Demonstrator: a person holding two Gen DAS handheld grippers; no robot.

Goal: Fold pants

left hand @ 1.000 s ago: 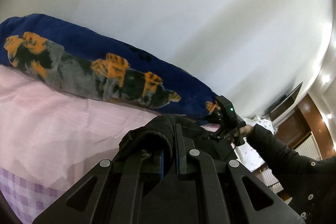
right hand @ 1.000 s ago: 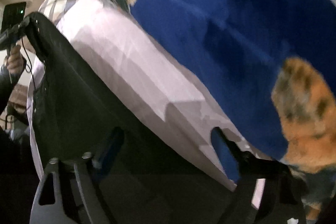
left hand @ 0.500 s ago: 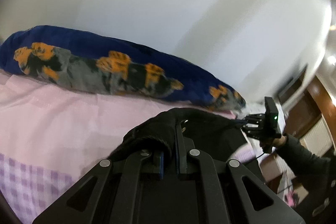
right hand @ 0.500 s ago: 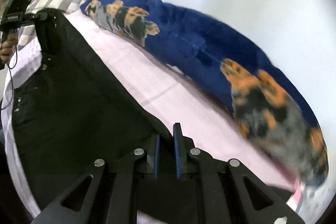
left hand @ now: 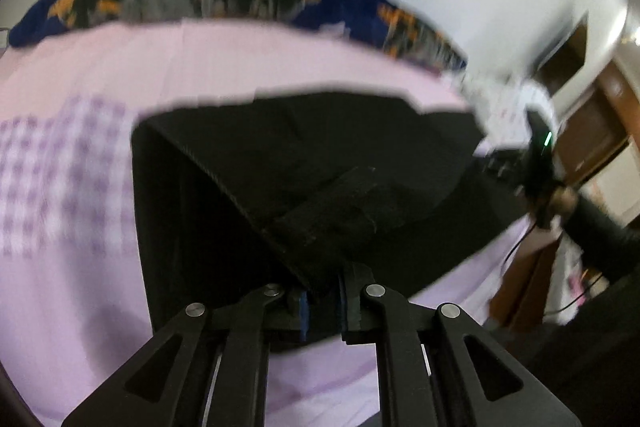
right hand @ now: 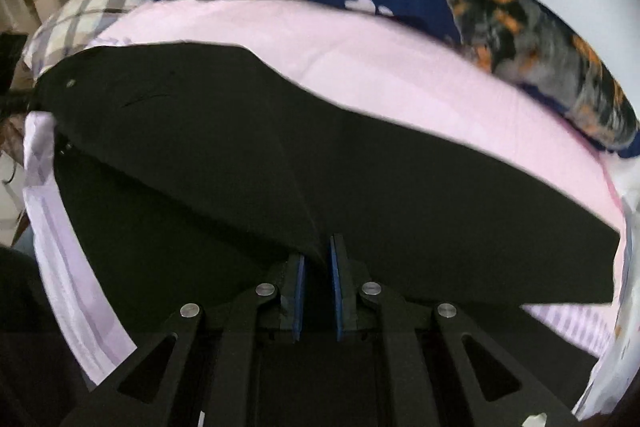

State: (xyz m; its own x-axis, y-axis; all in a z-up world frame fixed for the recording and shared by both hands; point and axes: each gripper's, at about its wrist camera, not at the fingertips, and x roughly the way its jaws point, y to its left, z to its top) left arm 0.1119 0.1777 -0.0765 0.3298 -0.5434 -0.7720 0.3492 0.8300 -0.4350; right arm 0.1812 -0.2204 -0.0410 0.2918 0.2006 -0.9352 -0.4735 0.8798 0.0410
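Both grippers – left gripper (left hand: 322,301), right gripper (right hand: 317,269) – have jaws clamped on the black pants (right hand: 240,131) over the pink bed (right hand: 360,67); the 2 should lower level, keeping the edge taut.

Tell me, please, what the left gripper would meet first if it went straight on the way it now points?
The left gripper is already shut on the pants, so straight on it would push into that black cloth first. Past it lies the pink sheet, then the blue blanket; depth is unclear through the blur.
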